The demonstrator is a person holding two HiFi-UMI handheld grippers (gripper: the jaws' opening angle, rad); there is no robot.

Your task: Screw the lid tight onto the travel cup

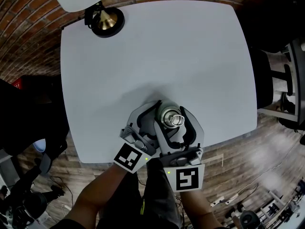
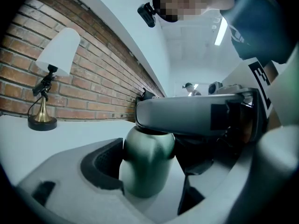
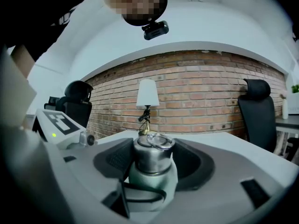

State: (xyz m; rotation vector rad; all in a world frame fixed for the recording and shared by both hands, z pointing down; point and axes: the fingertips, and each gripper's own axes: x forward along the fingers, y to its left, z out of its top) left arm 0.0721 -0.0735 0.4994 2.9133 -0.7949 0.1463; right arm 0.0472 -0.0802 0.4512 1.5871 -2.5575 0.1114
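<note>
The travel cup (image 1: pixel 167 109) stands upright on the white table (image 1: pixel 143 56), close to the edge nearest the person. Its body is pale green, and its steel lid (image 1: pixel 171 118) has a wire ring lying on top. A black strap loops round the body below the lid.

The table is otherwise bare except for a lamp (image 1: pixel 106 20) with a brass base and a white shade at the far corner, well apart from the cup. A red brick wall (image 3: pixel 201 87) runs behind the table, with wooden plank flooring (image 1: pixel 267 149) beside it. A black office chair (image 3: pixel 256 111) stands off to one side (a second dark chair shows at the left of the right gripper view).

Both tools meet at the cup, stacked one above the other. The left gripper (image 2: pixel 149 174) sits lower, with its jaws narrowed onto the green body. The ribbed pad (image 2: pixel 103 168) on one side presses the cup's wall, and the opposite pad meets it near the shoulder. The right gripper (image 3: pixel 154 161) crosses above it, with its jaws drawn in on the lid and the dark pads (image 3: pixel 120 160) hugging the steel collar on either side. In the left gripper view the right tool shows as a grey bar lying just over the cup's top. The person's forearms (image 1: pixel 97 199) come in from the near edge, behind the two marker cubes.
</note>
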